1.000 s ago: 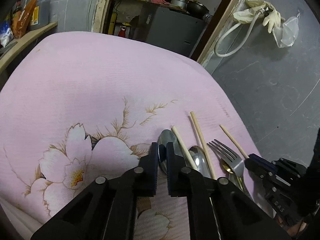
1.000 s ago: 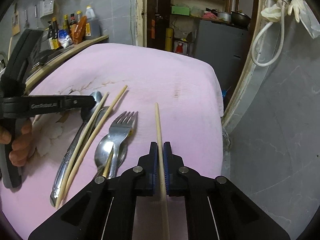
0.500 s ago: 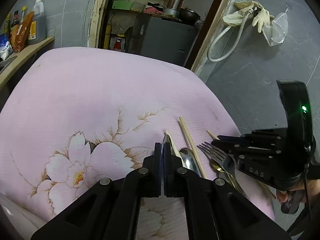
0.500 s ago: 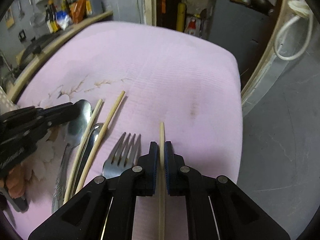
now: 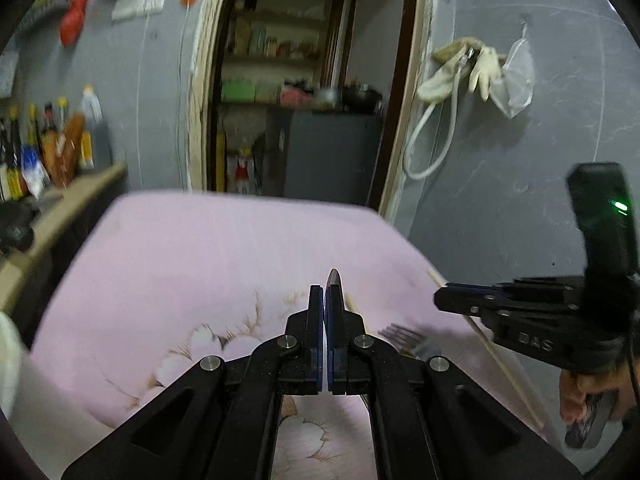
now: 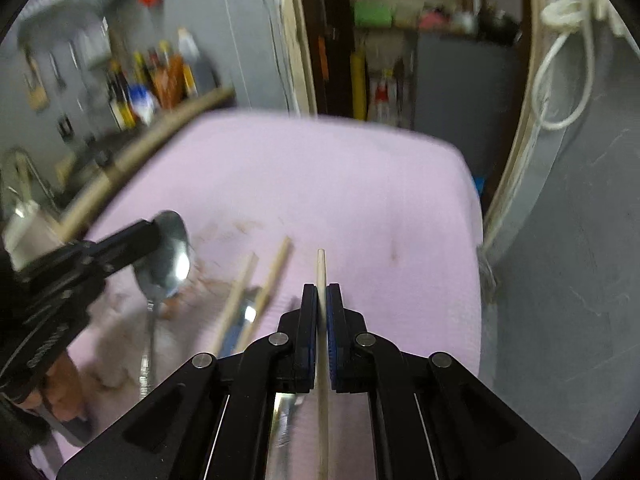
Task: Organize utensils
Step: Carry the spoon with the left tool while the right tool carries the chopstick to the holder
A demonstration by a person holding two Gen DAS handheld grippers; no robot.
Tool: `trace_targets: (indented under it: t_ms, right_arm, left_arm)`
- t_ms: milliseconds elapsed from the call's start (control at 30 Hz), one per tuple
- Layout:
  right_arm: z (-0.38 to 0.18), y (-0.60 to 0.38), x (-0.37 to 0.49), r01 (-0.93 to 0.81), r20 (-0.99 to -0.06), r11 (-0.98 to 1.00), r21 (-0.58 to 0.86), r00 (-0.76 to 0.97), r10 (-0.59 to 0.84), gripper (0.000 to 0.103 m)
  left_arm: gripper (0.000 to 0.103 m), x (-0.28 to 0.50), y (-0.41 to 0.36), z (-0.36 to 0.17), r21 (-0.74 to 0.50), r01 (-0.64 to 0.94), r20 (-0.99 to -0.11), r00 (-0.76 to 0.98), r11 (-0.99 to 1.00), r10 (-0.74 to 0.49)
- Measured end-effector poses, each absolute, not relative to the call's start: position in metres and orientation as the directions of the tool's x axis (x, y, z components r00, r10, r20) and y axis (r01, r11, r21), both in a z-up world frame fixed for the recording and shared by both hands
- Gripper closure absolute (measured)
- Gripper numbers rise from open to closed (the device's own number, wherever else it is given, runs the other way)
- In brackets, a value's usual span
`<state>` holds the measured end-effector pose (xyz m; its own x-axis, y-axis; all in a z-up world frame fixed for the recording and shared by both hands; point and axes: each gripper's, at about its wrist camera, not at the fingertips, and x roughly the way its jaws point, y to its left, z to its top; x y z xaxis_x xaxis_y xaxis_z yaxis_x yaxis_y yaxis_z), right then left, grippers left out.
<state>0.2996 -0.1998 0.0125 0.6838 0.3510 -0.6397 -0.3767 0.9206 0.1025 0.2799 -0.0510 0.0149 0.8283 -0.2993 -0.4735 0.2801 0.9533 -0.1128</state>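
Note:
My left gripper (image 5: 324, 294) is shut on a steel spoon (image 5: 334, 280), seen edge-on and lifted above the pink flowered cloth (image 5: 192, 264). In the right wrist view the left gripper (image 6: 150, 230) holds that spoon (image 6: 170, 258) by its bowl, handle hanging down. My right gripper (image 6: 321, 292) is shut on a wooden chopstick (image 6: 321, 268) and holds it above the cloth (image 6: 360, 184). Two more chopsticks (image 6: 256, 296) and a spoon (image 6: 246, 314) lie on the cloth. A fork (image 5: 400, 336) lies right of my left gripper. The right gripper (image 5: 444, 300) and its chopstick (image 5: 500, 360) show at right.
A wooden counter (image 5: 60, 208) with several bottles (image 5: 52, 144) runs along the left. A doorway with shelves (image 5: 280, 60) and a grey cabinet (image 5: 332, 152) is behind the table. Gloves and a hose (image 5: 468, 68) hang on the grey wall at right.
Both grippers have risen off the cloth, the left lifting the spoon and the right lifting the chopstick. Both views have tilted up toward the wall and are blurred by motion.

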Motion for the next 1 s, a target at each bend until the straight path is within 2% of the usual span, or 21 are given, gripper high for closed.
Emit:
trace_targets:
  t_ms: [200, 467, 767, 1000]
  right_arm:
    - [0.04, -0.202, 0.241, -0.403, -0.381, 0.901, 0.161, 0.817, 0.433, 0.1]
    - [0.08, -0.163, 0.205, -0.468, -0.088, 0.88, 0.079, 0.876, 0.473, 0.1]
    - [0.114, -0.116, 0.199, -0.59, 0.084, 0.798, 0.126, 0.807, 0.584, 0.1]
    - [0.132, -0.07, 0.206, -0.666, 0.193, 0.72, 0.195, 0.746, 0.637, 0.1]
  left_arm:
    - [0.103, 0.249, -0.05, 0.036, -0.083, 0.249, -0.367, 0.893, 0.965, -0.262]
    - [0.103, 0.213, -0.029, 0.066, -0.031, 0.162, -0.262, 0.951, 0.986, -0.164]
    - [0.103, 0.18, 0.034, 0.111, -0.026, 0.043, -0.168, 0.985, 0.999, -0.047]
    - [0.103, 0.162, 0.104, 0.14, -0.036, -0.119, -0.101, 0.988, 0.992, 0.115]
